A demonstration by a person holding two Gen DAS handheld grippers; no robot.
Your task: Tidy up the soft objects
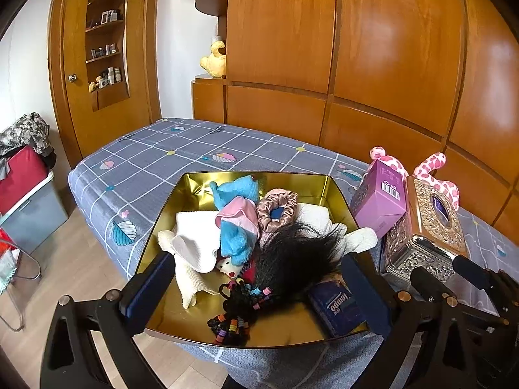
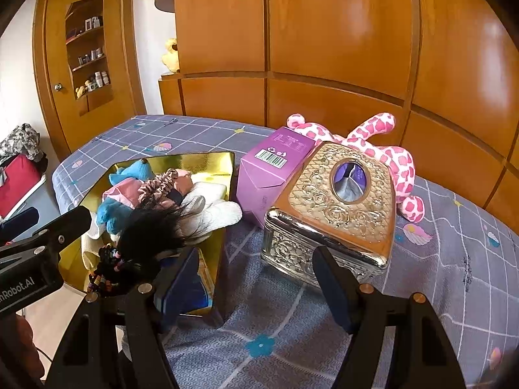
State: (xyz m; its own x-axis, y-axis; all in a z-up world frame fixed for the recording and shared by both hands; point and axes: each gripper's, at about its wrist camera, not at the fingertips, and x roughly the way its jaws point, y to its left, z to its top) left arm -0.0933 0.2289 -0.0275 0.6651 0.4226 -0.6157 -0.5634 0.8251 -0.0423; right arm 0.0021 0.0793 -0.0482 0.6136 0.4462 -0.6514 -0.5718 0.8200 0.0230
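Both jaws wide, empty; gold tray (image 1: 194, 188) near edge cut off; tissue pack (image 1: 337, 308) half hidden.

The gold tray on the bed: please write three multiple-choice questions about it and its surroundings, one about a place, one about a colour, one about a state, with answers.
1. Where does the purple box stand?
A. inside the gold tray
B. between the tray and the ornate tissue box
C. on the floor

2. What colour is the spotted plush toy?
A. pink and white
B. green
C. black

3. How are the jaws of the right gripper?
A. shut on the plush toy
B. shut on a towel
C. open, holding nothing

Answers: B, the box leans beside the tray, touching the tissue box; A, pink spots on white show; C, bare bedsheet shows between the fingers.
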